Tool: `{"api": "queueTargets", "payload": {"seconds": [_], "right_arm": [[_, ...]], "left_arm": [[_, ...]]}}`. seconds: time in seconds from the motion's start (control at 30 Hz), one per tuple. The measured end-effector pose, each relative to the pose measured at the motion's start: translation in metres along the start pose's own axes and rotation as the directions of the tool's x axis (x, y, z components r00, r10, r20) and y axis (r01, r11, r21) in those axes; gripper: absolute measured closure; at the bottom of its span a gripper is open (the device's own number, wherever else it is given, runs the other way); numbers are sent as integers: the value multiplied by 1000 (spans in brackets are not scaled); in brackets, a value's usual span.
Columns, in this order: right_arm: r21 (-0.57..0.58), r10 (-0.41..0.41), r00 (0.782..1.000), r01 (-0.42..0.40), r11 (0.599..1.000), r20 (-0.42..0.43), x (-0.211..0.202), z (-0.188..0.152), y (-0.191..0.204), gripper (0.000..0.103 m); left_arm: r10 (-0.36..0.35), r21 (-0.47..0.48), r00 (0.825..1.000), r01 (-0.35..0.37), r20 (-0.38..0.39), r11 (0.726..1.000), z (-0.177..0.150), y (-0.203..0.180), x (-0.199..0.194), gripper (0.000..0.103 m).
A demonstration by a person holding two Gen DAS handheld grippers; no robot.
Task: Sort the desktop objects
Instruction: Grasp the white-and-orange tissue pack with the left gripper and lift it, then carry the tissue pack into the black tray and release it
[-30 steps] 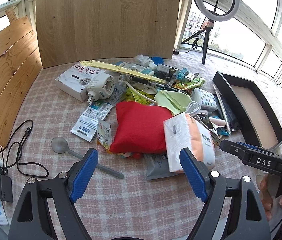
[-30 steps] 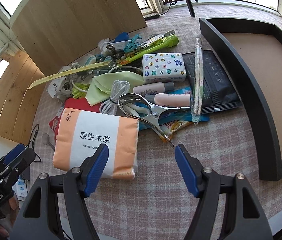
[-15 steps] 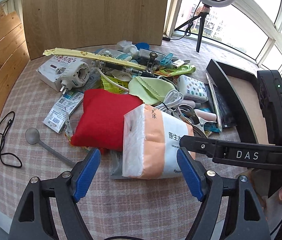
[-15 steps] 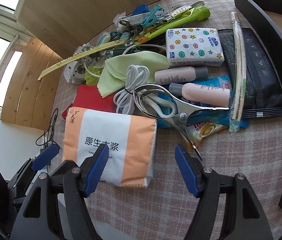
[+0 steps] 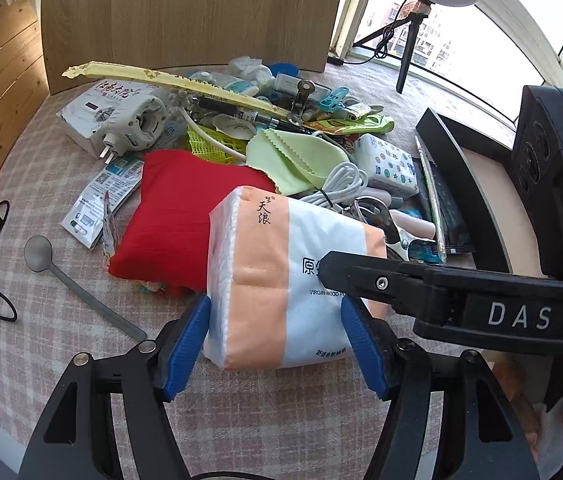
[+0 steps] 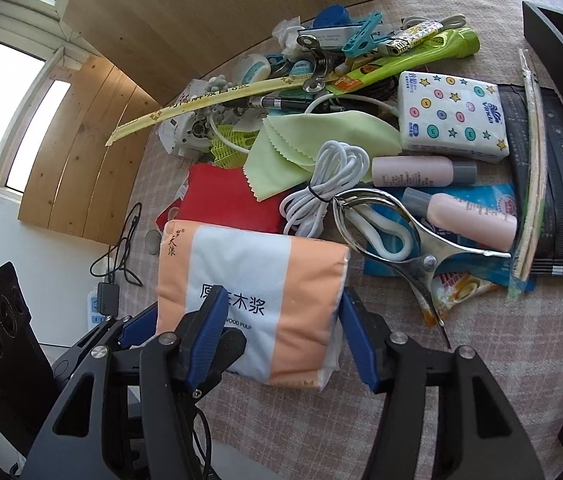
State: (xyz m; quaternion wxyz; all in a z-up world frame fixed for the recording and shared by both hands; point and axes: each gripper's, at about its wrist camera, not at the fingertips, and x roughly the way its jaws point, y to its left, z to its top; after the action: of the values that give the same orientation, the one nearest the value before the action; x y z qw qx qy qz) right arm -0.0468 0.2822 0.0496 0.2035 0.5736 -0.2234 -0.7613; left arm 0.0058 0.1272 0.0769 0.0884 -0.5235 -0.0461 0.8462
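1. Soft, light, squashy: tissue pack [image 5: 281,280] likely to dent under pressure; slick plastic wrap may slide. Best taken across the short near end, pads flat on both sides.
2. Orange-and-white wrap, black Chinese print plus "VIRGIN WOOD PULP"; plump, rectangular, seams showing at the end face.
3. Lying on the checked table [image 5: 41,352] at the near edge of the clutter, leaning against a red pouch [image 5: 177,216] at 10 o'clock; steel clip [image 6: 401,248] and white cable [image 6: 329,184] at 1 o'clock.
4. Left tongs [image 5: 281,344] closing, pack between the blue pads, pads about touching its sides.
5. Right tongs [image 6: 281,336] closing too, straddling the same pack's end; firm pinch not yet certain.
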Motion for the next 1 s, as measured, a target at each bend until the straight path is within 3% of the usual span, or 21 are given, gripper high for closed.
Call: {"api": "queueTargets", "payload": {"seconds": [0.2,0.47,0.8,1.0], "right_arm": [[-18,1,998,0,1000,55,-38,3,-5,49],[14,-76,983,75,997,167,-115,-1,-51,49],[164,-223,932,182,969,285,-219,-23,-151,49],[237,-306,899,237,942,314,-260,-38,-194,49]], "left_arm": [[-34,10,999,33,40,999,8,-23,-17,39],[-109,96,991,102,73,990,24,-104,-15,38],[-254,254,967,238,33,937,33,-243,4,37],[-283,327,959,268,-3,906,27,-307,13,33]]}}
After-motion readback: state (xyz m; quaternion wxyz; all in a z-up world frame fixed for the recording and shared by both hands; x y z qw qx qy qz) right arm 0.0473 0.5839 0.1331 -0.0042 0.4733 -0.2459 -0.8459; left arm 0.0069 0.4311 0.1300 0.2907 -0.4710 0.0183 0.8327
